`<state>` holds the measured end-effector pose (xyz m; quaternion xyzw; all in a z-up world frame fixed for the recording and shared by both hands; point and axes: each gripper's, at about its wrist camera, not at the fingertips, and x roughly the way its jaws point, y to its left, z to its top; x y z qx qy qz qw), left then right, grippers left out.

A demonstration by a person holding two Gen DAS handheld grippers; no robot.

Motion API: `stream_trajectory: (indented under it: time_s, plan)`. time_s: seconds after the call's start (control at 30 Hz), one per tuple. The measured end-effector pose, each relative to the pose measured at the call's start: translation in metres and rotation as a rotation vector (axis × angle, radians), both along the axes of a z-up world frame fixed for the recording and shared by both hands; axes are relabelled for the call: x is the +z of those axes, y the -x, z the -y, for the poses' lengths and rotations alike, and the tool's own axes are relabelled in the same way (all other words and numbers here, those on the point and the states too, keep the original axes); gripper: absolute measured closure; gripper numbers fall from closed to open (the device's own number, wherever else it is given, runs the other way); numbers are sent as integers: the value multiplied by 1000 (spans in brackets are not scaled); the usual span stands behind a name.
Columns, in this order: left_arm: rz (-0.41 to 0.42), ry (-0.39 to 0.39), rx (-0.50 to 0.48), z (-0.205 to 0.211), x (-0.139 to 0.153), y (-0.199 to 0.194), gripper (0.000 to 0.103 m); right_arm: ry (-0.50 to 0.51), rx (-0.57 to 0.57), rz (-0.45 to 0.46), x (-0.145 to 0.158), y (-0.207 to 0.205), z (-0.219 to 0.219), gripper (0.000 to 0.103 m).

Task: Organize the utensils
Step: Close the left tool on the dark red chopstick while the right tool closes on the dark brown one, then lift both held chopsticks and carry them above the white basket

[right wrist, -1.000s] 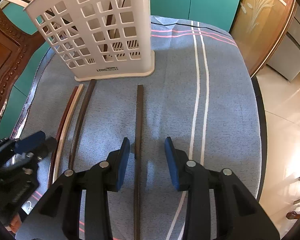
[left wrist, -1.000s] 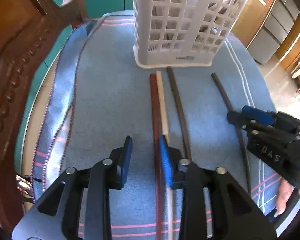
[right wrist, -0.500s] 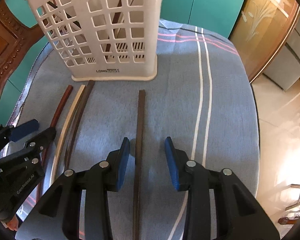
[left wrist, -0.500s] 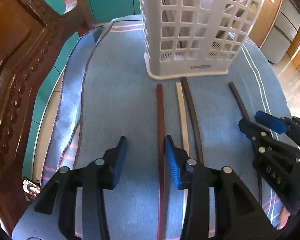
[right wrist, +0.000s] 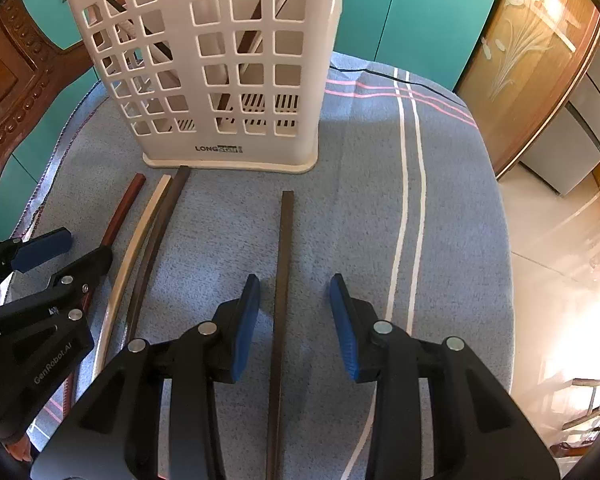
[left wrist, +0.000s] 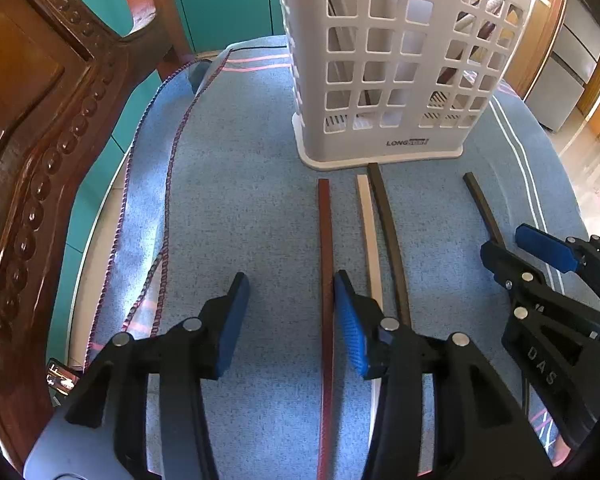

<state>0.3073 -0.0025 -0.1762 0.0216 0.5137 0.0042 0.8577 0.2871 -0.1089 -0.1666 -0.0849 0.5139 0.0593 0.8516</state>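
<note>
Four long sticks lie on the blue cloth in front of a white lattice basket (left wrist: pixel 400 60) (right wrist: pixel 220 60), which holds several more sticks. My left gripper (left wrist: pixel 290 312) has its jaws opening. The reddish-brown stick (left wrist: pixel 325 248) (right wrist: pixel 124 208) lies between them, close to the right-hand pad and not pinched. Beside it lie a cream stick (left wrist: pixel 367 224) (right wrist: pixel 140 240) and a dark brown stick (left wrist: pixel 388 228) (right wrist: pixel 160 224). My right gripper (right wrist: pixel 294 312) (left wrist: pixel 540 256) stands open astride a separate dark stick (right wrist: pixel 284 248) (left wrist: pixel 482 204), its pads apart from it.
A carved wooden chair back (left wrist: pixel 40 160) rises at the left edge of the cloth. The blue cloth (right wrist: pixel 440 220) ends at the table's rounded edge on the right, with floor below. Teal cabinet doors (right wrist: pixel 412 20) stand behind the basket.
The left jaws have widened, and the reddish-brown stick now lies between them, shifted apart from the cream stick. The right gripper crept slightly along its dark stick towards the basket, its jaws unchanged.
</note>
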Motion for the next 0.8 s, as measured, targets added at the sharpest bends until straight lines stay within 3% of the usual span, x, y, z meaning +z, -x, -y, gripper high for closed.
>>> stream_trajectory:
  time_s: [0.2,0.4,0.53,0.67,0.8]
  plan:
    - [-3,16,0,-8,0,-7,59,-2,14,22,0,6,1,66]
    - [3,34,-21,-2,1,-16,80,-25,83,15,1,8,-4,93]
    - [14,23,-28,4,2,-19,96,-37,86,20,2,10,-7,96]
    - [25,51,-3,1,6,-18,96,-91,82,24,9,10,-1,97]
    - [122,101,0,-8,43,-2,96,-169,82,86,43,22,11,97]
